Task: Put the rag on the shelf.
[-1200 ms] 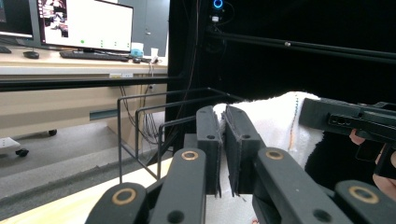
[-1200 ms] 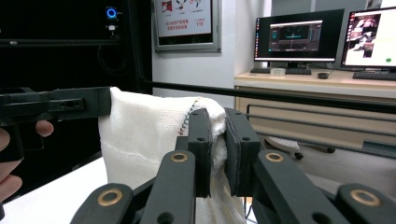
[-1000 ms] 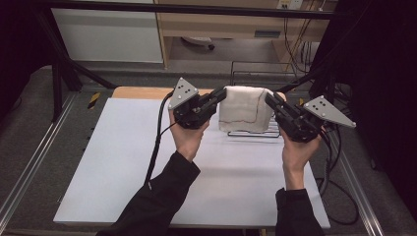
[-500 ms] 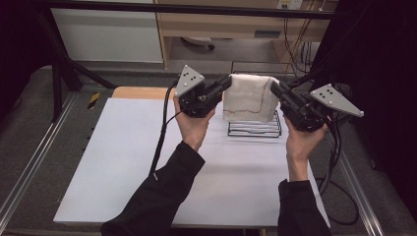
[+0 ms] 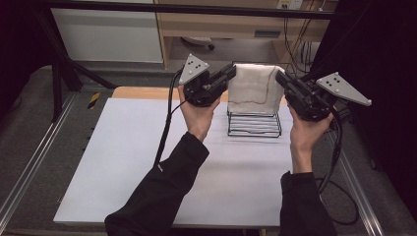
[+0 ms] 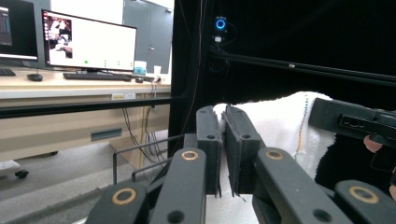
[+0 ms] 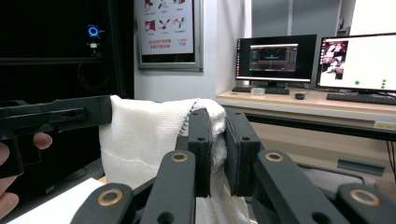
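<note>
A white towel (image 5: 253,88) with a thin coloured stitch line hangs in the air, stretched between both grippers above a black wire rack (image 5: 254,124). My left gripper (image 5: 231,73) is shut on the towel's upper left corner, and in the left gripper view the cloth (image 6: 280,123) is pinched between the jaws of the left gripper (image 6: 223,154). My right gripper (image 5: 279,77) is shut on the upper right corner; in the right gripper view the cloth (image 7: 144,135) runs into the jaws of the right gripper (image 7: 218,149). The towel's lower edge hangs just over the rack's top.
The rack stands on a white table top (image 5: 123,162) near its far edge, beside a wooden board (image 5: 142,92). Metal rails (image 5: 29,167) run along both table sides. Cables (image 5: 164,135) trail from each gripper. Desks with monitors (image 7: 355,58) stand beyond.
Both grippers have risen and moved away from the person, lifting the towel off the wire rack; the rack now stands bare below it.
</note>
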`<state>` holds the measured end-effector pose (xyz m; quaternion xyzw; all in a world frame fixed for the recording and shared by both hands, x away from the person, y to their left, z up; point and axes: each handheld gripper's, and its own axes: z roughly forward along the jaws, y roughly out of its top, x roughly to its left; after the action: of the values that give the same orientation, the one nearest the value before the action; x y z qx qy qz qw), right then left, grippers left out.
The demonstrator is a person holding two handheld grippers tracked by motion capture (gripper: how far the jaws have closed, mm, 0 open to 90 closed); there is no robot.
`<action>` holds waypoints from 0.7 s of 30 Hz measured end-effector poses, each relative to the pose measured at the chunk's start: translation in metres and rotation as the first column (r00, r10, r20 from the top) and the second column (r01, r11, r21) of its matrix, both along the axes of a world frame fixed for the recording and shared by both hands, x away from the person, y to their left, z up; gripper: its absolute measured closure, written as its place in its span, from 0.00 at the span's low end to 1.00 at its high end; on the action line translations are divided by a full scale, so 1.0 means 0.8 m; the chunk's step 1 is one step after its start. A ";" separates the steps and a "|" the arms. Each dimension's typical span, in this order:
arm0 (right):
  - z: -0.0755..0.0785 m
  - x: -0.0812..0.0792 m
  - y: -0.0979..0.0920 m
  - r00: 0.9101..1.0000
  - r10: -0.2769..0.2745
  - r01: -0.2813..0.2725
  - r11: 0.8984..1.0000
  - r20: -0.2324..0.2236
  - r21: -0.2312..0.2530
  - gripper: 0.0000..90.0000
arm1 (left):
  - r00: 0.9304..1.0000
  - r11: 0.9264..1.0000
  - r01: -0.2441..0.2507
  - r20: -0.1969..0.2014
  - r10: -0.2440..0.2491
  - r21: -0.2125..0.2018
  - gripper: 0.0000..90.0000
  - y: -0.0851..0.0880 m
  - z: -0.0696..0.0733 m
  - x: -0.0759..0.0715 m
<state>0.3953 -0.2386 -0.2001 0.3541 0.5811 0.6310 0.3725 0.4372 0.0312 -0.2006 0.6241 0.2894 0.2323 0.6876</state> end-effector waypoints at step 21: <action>0.030 0.026 -0.013 0.999 -0.039 0.038 0.999 0.009 0.008 0.91 | 0.999 1.000 -0.023 0.025 0.023 0.015 0.94 -0.022 0.034 0.028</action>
<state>0.4162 -0.2494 -0.1758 0.3638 0.5699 0.6277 0.3858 0.4594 0.0137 -0.1736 0.6232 0.2863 0.2501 0.6835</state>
